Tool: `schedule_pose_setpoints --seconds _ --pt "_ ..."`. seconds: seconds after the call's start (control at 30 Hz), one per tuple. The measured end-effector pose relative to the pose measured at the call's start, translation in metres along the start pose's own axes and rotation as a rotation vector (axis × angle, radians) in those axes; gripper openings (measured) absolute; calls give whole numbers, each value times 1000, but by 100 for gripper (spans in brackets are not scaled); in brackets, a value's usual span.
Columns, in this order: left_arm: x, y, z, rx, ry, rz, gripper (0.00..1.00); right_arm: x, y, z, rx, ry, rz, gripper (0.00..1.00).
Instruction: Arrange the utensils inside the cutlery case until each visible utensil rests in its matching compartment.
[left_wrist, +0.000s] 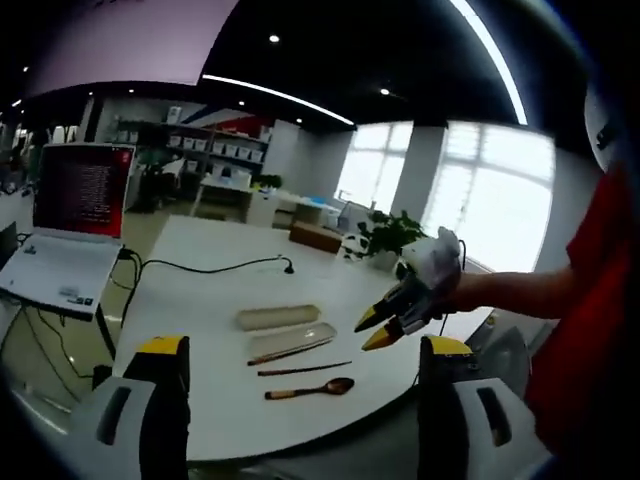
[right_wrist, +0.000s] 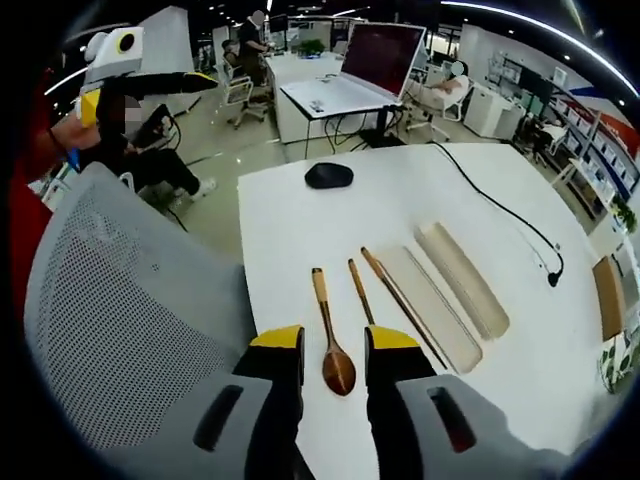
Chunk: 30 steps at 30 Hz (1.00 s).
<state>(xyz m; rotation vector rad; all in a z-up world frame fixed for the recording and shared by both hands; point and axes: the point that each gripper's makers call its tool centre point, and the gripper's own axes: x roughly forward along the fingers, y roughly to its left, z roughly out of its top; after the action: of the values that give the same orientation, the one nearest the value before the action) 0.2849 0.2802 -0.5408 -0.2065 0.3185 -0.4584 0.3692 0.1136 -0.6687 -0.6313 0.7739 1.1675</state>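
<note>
Figure: both gripper views, utensils laid out on the white table (right_wrist: 300, 215), none yet in the case.

The cutlery case (right_wrist: 432, 305), a shallow beige tray, lay open on the table, and I took it as my landmark. Its lid (right_wrist: 462, 278) rested just beside it, on the side away from the utensils. A pair of chopsticks (right_wrist: 400, 302) lay along the case's near edge, touching or overlapping the rim; I could not tell whether they sat inside. A single dark stick (right_wrist: 360, 290) lay just outside the case, and the wooden spoon (right_wrist: 331, 345) lay beyond that, farthest from the case, bowl toward my right gripper (right_wrist: 333, 350). In the left gripper view the same row appeared: case (left_wrist: 292, 340), stick (left_wrist: 304, 369), spoon (left_wrist: 310, 389).

My right gripper hovered above the spoon's bowl with its jaws parted narrowly and nothing between them. My left gripper (left_wrist: 300, 355) was held well back from the case, off the table edge, jaws wide apart and empty. The right gripper also showed in the left gripper view (left_wrist: 377, 329), held by a gloved hand (left_wrist: 435, 262) above the table near the case's end.

Risks, as I judged them: the spoon's rounded bowl could slip from a narrow pinch and skid toward the table edge nearest me; a descent off-centre could nudge the stick against the chopsticks and roll them; pushing on the light case could shift it toward the lid. A black cable (right_wrist: 500, 205) ran beyond the lid, a mouse (right_wrist: 329, 176) sat well apart, and a mesh chair (right_wrist: 120, 300) stood by the table.
</note>
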Motion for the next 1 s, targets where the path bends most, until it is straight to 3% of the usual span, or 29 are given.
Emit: schedule_pose_setpoints --seconds 0.17,0.43,0.7,0.87,1.0 --pt "-5 -1 4 17 -13 2 99 12 -3 0 8 4 5 23" --pt "-4 2 -2 79 22 38 98 24 -4 -4 9 36 26 17" --pt "2 3 -4 82 30 38 96 32 -7 -8 26 41 22 16" --pt "6 7 -3 97 38 44 92 58 -9 -22 -47 135 36 16" --pt "5 10 1 120 37 56 91 66 -6 -18 2 143 67 17"
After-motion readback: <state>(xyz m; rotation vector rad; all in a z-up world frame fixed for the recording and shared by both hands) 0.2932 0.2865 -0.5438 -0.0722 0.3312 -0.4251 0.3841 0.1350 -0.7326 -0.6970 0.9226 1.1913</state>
